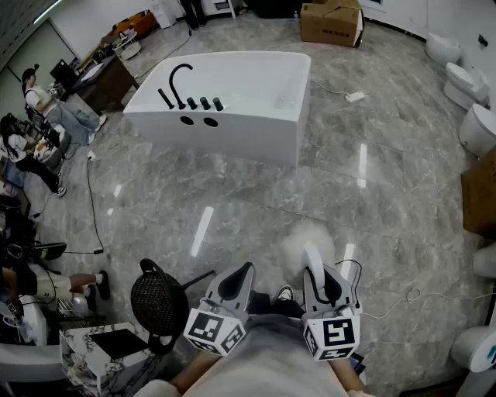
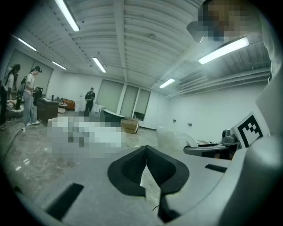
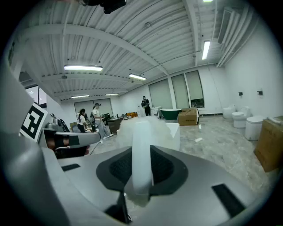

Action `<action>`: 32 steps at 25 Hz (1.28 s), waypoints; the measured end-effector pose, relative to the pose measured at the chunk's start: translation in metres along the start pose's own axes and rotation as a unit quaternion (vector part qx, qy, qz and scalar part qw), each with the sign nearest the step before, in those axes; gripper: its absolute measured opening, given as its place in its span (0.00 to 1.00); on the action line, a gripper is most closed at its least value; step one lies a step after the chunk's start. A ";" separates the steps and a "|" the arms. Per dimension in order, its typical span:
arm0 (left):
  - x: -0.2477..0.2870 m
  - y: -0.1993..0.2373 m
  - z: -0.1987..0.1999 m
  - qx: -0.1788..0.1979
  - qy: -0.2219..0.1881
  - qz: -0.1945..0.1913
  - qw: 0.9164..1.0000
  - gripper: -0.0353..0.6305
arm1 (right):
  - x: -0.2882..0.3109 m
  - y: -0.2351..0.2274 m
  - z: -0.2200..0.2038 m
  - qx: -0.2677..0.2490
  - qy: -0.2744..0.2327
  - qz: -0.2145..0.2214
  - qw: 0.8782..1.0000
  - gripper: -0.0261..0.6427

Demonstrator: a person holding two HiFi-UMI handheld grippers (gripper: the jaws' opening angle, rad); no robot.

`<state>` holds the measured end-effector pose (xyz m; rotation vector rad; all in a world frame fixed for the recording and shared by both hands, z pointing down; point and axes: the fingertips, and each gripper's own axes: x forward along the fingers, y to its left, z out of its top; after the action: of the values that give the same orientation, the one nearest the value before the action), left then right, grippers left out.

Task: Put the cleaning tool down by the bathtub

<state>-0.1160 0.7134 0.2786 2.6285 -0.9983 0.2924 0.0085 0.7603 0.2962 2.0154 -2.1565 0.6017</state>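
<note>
A white bathtub [image 1: 232,101] with a black faucet stands far ahead on the grey marble floor. My right gripper [image 1: 318,271] is low and near my body, shut on the white handle of the cleaning tool [image 1: 314,260]. The tool's fluffy white head [image 1: 304,236] points toward the tub. In the right gripper view the handle [image 3: 141,163] runs upright between the pads of the right gripper [image 3: 142,152], and the fluffy head [image 3: 152,130] partly hides the bathtub [image 3: 175,132]. My left gripper [image 1: 246,269] is beside it, shut with nothing held; its tips touch in the left gripper view [image 2: 146,150].
A black mesh stool [image 1: 159,298] and a marble side table [image 1: 101,349] sit at my near left. A cable [image 1: 93,209] crosses the floor on the left, near seated people [image 1: 31,147]. Toilets [image 1: 473,124] line the right side. A cardboard box [image 1: 332,22] lies beyond the tub.
</note>
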 end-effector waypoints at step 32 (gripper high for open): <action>0.085 0.087 0.034 -0.028 0.006 -0.014 0.999 0.07 | 0.117 0.013 0.049 0.016 0.018 0.094 0.995 0.16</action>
<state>-0.1091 0.5874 0.2911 2.5851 -0.9498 0.2691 -0.0072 0.6342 0.2913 1.8144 -2.3472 0.6952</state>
